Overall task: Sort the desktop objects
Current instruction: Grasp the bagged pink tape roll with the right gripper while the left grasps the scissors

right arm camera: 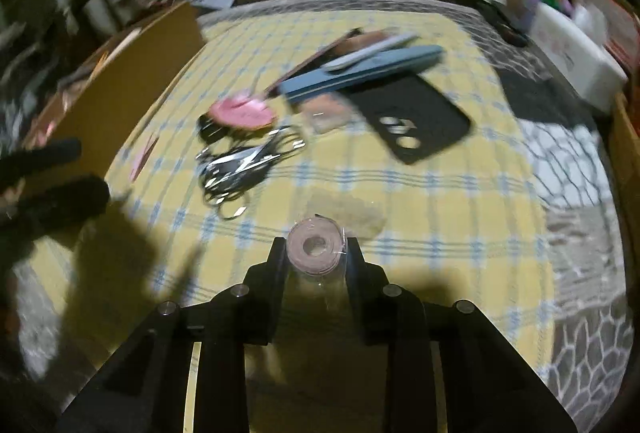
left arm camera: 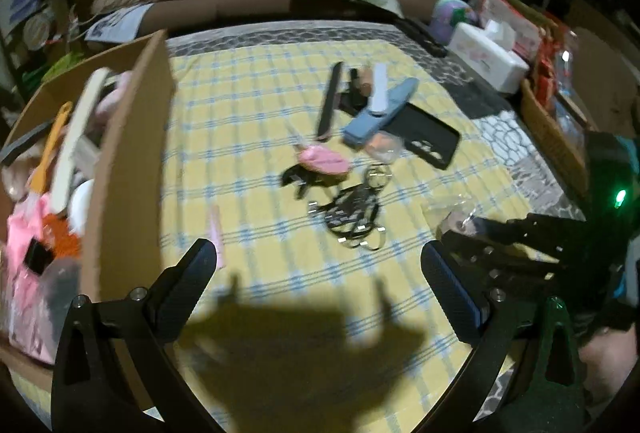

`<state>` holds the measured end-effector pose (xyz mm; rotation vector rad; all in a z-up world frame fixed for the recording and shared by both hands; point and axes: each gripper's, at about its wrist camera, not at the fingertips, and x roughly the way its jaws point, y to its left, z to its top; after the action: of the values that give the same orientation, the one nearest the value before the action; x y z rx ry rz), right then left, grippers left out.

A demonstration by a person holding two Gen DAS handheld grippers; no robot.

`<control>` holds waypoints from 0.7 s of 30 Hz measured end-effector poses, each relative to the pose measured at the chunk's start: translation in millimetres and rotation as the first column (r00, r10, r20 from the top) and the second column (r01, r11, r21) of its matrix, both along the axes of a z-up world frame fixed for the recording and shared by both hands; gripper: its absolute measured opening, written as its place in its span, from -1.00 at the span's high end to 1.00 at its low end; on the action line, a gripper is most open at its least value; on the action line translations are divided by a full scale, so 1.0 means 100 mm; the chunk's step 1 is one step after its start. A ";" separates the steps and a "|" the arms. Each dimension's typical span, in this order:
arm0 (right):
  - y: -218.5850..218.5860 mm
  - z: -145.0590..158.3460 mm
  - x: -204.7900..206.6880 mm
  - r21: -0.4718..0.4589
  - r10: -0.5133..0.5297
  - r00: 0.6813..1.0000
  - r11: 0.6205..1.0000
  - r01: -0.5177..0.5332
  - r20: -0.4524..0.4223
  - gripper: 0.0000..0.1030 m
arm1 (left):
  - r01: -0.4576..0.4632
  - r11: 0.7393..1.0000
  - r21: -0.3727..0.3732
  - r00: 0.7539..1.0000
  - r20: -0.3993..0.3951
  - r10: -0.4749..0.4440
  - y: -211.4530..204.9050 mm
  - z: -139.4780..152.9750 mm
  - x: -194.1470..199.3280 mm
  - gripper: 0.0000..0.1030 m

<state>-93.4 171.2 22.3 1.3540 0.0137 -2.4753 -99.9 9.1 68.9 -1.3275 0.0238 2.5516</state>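
On the yellow checked cloth (left arm camera: 248, 137) lie a pink pouch (left arm camera: 324, 161), a bundle of metal tools (left arm camera: 352, 217), a blue buffer block (left arm camera: 380, 113), a long black file (left arm camera: 330, 101) and a black phone case (left arm camera: 424, 137). My left gripper (left arm camera: 320, 253) stands wide open above the cloth with nothing between its fingers. My right gripper (right arm camera: 316, 251) is shut on a roll of tape (right arm camera: 314, 247) in clear plastic wrap, low over the cloth. That gripper (left arm camera: 472, 229) also shows at the right of the left wrist view. The tools (right arm camera: 240, 165) and pouch (right arm camera: 240, 111) lie beyond it.
An open cardboard box (left arm camera: 120, 153) full of files, brushes and pink items stands at the left. A white tissue box (left arm camera: 488, 57) and a wicker basket (left arm camera: 552, 137) line the right edge. A thin pink stick (left arm camera: 216, 233) lies near the box. A brown sofa sits behind.
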 end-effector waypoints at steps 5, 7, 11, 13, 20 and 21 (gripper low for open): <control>0.32 0.12 0.02 -0.074 -0.075 0.997 0.994 0.075 0.004 0.45 | 0.051 0.998 -0.031 0.997 0.052 -0.049 0.30 -0.23 -0.15 -0.84; 0.40 0.15 0.03 -0.101 -0.095 0.995 0.990 0.095 0.010 0.45 | 0.067 0.997 -0.044 0.996 0.067 -0.064 0.39 -0.34 -0.20 -0.84; 0.44 0.19 0.02 -0.139 -0.102 0.995 0.985 0.103 0.015 0.45 | 0.088 0.990 -0.111 0.995 0.063 -0.081 0.54 -0.52 -0.29 -0.55; 0.43 0.21 0.03 -0.149 -0.097 0.995 0.984 0.098 0.013 0.45 | 0.093 0.986 -0.142 0.994 0.068 -0.084 0.58 -0.62 -0.33 -0.33; 0.41 0.21 0.01 -0.162 -0.089 0.996 0.983 0.091 0.021 0.45 | 0.096 0.990 -0.105 0.995 0.031 -0.093 0.62 -0.61 -0.32 0.29; 0.40 0.21 0.00 -0.164 -0.089 0.996 0.982 0.091 0.022 0.45 | 0.104 0.991 -0.086 0.994 0.038 -0.101 0.60 -0.61 -0.32 0.29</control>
<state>-93.2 211.3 43.0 1.3291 -0.2559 -2.4766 -131.7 69.4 8.0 -1.3638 0.1950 2.4674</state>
